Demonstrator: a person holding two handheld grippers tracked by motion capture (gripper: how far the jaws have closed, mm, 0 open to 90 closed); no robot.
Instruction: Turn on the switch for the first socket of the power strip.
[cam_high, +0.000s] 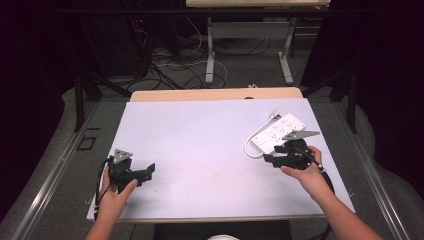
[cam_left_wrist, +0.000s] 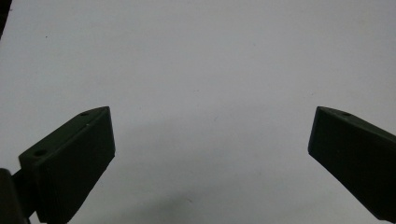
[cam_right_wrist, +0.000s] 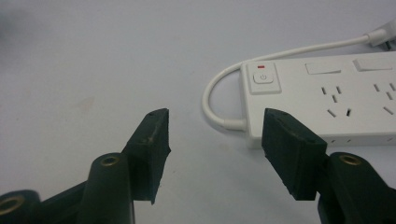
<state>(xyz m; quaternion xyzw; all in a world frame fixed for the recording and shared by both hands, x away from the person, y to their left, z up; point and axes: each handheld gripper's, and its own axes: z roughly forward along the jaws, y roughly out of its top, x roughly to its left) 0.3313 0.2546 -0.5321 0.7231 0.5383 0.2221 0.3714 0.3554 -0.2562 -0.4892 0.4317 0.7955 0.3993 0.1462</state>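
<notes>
Right gripper view: power strip (cam_right_wrist: 327, 100) switch and sockets, just beside released right gripper (cam_right_wrist: 215, 135). Left gripper (cam_left_wrist: 210, 140): released, over bare table (cam_left_wrist: 196, 56).

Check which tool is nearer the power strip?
Right. The right tool sits open at the power strip's switch end, almost touching; the left tool is far across the table, over bare surface.

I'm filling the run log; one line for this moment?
left gripper: open, over bare mat | right gripper: open, beside power strip | nothing held
</notes>
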